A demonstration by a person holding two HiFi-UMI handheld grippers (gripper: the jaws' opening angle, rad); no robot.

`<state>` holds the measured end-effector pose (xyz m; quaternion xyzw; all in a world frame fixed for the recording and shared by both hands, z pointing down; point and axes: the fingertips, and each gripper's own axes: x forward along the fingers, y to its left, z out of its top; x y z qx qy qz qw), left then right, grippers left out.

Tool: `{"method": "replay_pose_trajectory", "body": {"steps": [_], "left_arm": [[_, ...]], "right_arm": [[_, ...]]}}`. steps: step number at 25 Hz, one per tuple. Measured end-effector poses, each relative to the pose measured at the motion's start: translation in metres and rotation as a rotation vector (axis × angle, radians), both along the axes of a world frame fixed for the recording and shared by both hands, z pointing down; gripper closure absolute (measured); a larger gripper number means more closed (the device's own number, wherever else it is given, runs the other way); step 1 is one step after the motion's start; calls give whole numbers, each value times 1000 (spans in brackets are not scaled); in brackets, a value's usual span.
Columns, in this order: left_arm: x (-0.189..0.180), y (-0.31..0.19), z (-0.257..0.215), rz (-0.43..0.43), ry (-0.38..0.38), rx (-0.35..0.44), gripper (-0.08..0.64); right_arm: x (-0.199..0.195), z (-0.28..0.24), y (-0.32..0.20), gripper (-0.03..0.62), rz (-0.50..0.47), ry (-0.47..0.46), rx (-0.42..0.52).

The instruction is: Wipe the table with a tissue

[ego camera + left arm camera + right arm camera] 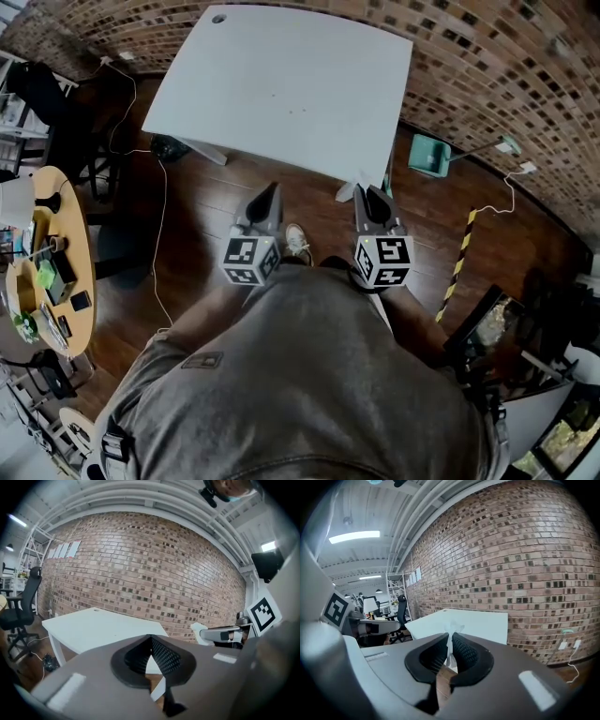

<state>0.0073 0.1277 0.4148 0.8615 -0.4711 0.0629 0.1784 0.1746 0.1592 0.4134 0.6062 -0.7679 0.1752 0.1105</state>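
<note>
The white table (281, 84) stands ahead of me on a wooden floor, against a brick wall, and its top looks bare. Both grippers are held in front of my body, short of the table's near edge and apart from it. My right gripper (451, 637) is shut on a thin white tissue (452, 628) that sticks up between its pads. In the head view the right gripper (367, 192) points at the table's near right corner. My left gripper (151, 638) is shut with nothing between its pads. It shows in the head view (270, 190) beside the right one.
A round wooden table (82, 272) with clutter stands at the left, with a black office chair (23, 606) near it. A teal box (429, 155), cables and a yellow-black striped bar (459, 262) lie on the floor at the right. My shoe (296, 239) shows between the grippers.
</note>
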Motion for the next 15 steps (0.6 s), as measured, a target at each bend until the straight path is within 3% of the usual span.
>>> {"method": "replay_pose_trajectory", "body": {"steps": [5,15], "left_arm": [[-16,-37,5,-18,8,-1,558],[-27,-85,22,-131,3,-78,558]], "right_arm": [[-13,2,-40,560,-10,7,-3],[-13,15,-111,560,-89,10,-48]]}}
